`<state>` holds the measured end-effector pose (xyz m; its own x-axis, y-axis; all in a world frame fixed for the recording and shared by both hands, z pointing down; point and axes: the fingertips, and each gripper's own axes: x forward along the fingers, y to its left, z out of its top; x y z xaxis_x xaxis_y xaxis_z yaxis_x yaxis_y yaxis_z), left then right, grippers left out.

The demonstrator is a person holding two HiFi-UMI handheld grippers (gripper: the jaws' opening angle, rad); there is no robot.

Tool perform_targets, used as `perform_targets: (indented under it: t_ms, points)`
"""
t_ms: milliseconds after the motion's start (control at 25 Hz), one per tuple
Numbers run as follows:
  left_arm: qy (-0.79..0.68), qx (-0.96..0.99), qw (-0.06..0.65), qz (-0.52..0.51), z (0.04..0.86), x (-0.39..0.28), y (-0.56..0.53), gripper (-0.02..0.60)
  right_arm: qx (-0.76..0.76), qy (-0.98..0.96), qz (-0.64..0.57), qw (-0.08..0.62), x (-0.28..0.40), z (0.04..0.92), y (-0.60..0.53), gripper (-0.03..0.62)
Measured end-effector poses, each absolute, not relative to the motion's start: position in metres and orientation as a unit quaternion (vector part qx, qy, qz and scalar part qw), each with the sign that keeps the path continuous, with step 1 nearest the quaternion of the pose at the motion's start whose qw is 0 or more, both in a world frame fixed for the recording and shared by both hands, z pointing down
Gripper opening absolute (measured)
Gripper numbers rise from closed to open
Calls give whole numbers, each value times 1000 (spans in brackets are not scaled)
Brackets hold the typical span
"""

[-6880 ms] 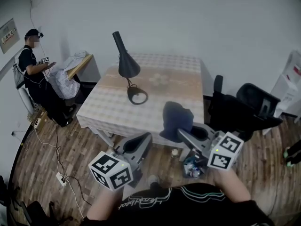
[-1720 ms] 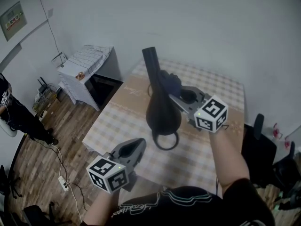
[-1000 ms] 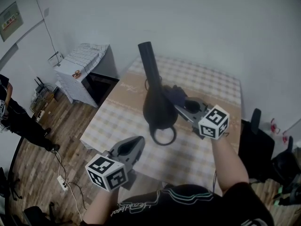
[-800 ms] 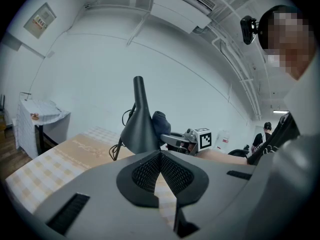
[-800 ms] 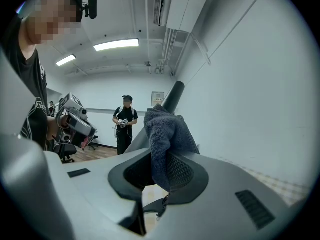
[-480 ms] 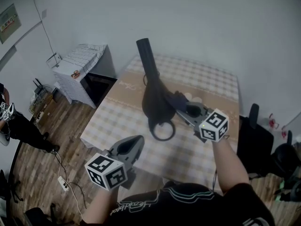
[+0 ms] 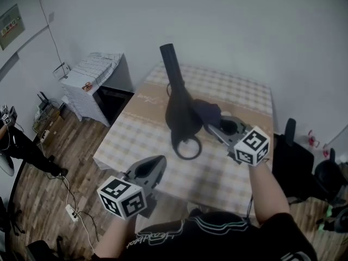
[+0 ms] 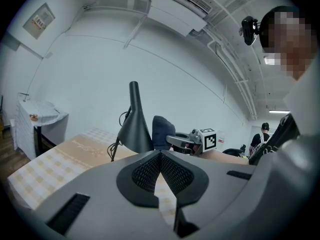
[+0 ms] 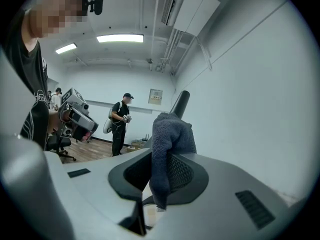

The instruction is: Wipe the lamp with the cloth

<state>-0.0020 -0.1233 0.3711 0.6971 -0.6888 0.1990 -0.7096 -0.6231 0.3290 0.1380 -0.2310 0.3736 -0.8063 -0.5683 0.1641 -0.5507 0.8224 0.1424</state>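
A black desk lamp [image 7: 179, 116] stands on the checked table [image 7: 239, 99], its stem slanting up and its ring base [image 7: 186, 146] in front. My right gripper [image 7: 211, 125] is shut on a dark blue cloth [image 7: 207, 111], which lies against the right side of the lamp's shade. In the right gripper view the cloth [image 9: 169, 144] hangs between the jaws, with the lamp stem [image 9: 180, 103] behind it. My left gripper [image 7: 156, 166] hovers shut and empty over the table's near edge, apart from the lamp. From the left gripper view I see the lamp [image 8: 134, 126], the cloth [image 8: 161, 132] and the right gripper [image 8: 189, 140] ahead.
A small side table [image 7: 98, 69] under a white cover stands left of the table, by the wall. Black office chairs [image 7: 296, 151] are at the right. A person [image 9: 121, 121] stands across the room. Cables and a power strip [image 7: 72, 212] lie on the wooden floor.
My right gripper has carried the cloth from the lamp's neck down onto the right side of the shade, drifting slightly right. The left gripper has stayed where it was.
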Motion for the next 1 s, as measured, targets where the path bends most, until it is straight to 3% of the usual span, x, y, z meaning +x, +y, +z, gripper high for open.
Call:
perform_targets:
  t_ms: [520,1000]
  points:
    - [-396,901,179,20,359,-18,-110,0,371,-905,-182,107,108,262,-254,61]
    - [-417,893,168,2,344,-36,-148,0,394,-890,-230,27,74,174,-293,61]
